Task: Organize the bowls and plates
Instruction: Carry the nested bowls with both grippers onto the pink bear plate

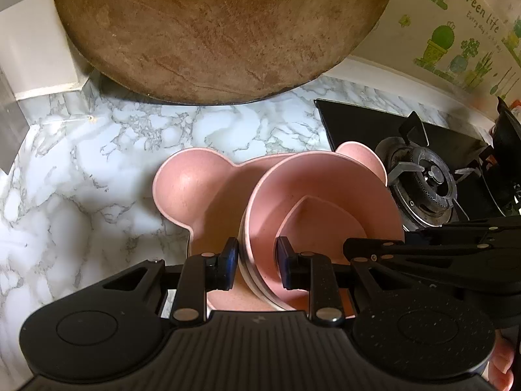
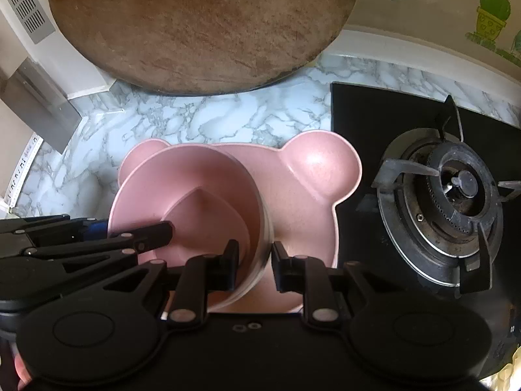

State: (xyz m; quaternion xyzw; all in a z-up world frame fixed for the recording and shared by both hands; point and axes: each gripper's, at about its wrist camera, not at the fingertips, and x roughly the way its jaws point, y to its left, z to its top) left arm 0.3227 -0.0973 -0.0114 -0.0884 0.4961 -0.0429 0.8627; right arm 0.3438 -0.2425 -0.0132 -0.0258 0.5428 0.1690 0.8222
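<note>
Left wrist view: one pink bear-shaped plate [image 1: 208, 195] with two round ears lies flat on the marble tabletop [image 1: 81, 179]. On it sits a stack of round pink bowls [image 1: 325, 195]; layered rims show at the near edge, at least three, exact count unclear. One pink heart-shaped dish [image 1: 312, 221] nests in the top bowl. Left gripper [image 1: 255, 262] straddles the stack's near rim, one of its fingers [image 1: 228, 260] outside the wall, the other inside; fingers are apart with a visible gap to the rim, not clamped. The right gripper [image 1: 358, 247] reaches in from the right over the bowl's right side. One large round wooden board [image 1: 221, 32] leans at the back. One gas burner [image 1: 420, 182] on a black hob lies right of the plate.

Right wrist view: same single bear plate [image 2: 306, 189], both ears visible, bowl stack [image 2: 195, 179] on its left part, heart dish [image 2: 208, 221] inside. Right gripper [image 2: 255, 264] straddles the stack's right rim, one finger inside, one outside; fingers [image 2: 280, 257] apart, a gap on the outer side. Left gripper [image 2: 130, 234] enters from the left, across the bowl's left rim. One burner [image 2: 456, 195] at right, one wooden board [image 2: 202, 26] behind, marble tabletop [image 2: 211, 117] between board and plate.
</note>
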